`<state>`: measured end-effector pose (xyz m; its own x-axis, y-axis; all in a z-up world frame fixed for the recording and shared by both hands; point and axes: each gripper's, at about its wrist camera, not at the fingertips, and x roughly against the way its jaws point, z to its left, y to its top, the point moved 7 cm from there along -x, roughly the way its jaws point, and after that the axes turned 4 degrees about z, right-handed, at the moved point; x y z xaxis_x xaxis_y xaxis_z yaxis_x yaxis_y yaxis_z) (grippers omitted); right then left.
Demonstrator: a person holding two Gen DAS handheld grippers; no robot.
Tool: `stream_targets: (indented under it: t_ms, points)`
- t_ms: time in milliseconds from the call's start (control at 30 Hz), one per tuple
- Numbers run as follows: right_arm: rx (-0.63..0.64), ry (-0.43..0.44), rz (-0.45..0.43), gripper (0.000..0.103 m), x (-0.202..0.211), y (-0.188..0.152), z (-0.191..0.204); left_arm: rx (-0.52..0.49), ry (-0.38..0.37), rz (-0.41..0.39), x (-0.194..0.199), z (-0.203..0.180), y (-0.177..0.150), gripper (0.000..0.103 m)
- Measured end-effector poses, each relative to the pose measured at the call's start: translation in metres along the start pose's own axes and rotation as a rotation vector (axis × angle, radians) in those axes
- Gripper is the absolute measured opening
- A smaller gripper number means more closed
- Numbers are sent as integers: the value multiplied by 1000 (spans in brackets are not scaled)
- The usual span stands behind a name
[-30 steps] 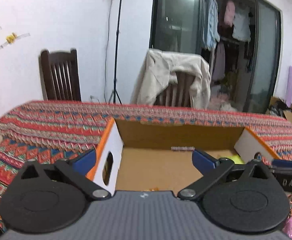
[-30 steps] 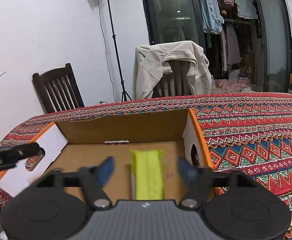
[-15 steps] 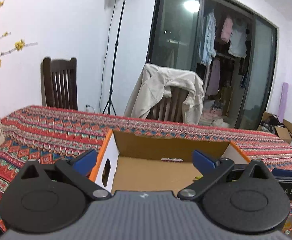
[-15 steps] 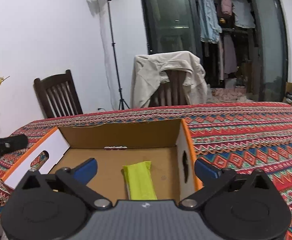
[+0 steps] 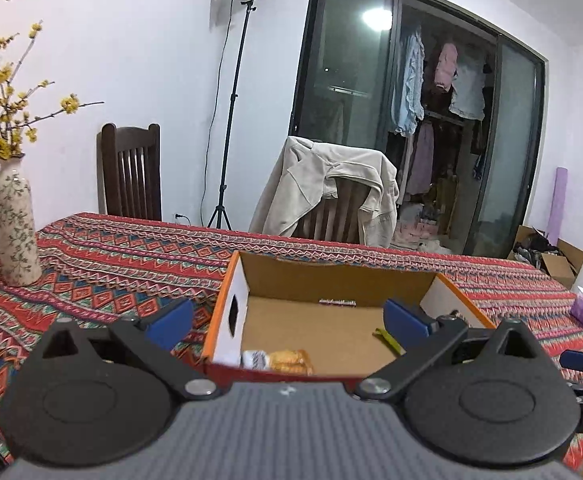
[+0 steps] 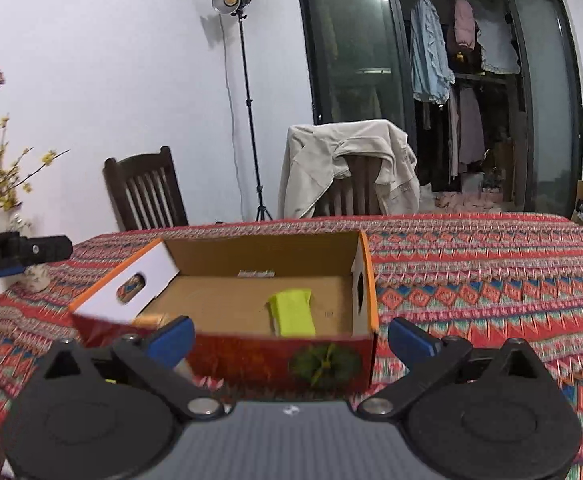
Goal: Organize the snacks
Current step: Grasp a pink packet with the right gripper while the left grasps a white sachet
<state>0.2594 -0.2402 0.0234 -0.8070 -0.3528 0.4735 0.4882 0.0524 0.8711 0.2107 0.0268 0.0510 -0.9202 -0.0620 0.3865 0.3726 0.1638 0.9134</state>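
Snacks lie inside the open cardboard box (image 6: 251,304) on the patterned bench (image 6: 471,280): a lime-green packet (image 6: 293,312) toward its right wall, and a white packet (image 5: 254,359) and an orange packet (image 5: 291,361) against the near wall. Both tools hang just short of the box with their blue pads spread wide and nothing between them, the left tool (image 5: 289,320) and the right tool (image 6: 291,338) alike. A flowered vase (image 5: 14,232) stands at the bench's left end.

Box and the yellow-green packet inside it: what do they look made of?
The open orange-edged box looks like corrugated cardboard: matte brown inside, white printed side walls with cut handle holes. The yellow-green snack packet seems a soft plastic wrapper, though blur leaves that uncertain.
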Motion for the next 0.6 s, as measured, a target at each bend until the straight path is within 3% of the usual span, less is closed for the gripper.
stream_targets:
  t_ms: [167,400,600]
  points:
    - [-2,20,33,103,20,-29,0,-21,1,4,23,6,-26,103]
    - [12,28,54,103,39,-60,2,-26,3,87,40,18,-73,103]
    - [20,36,81,103,52,-80,5,-27,0,114,56,24,-94,103]
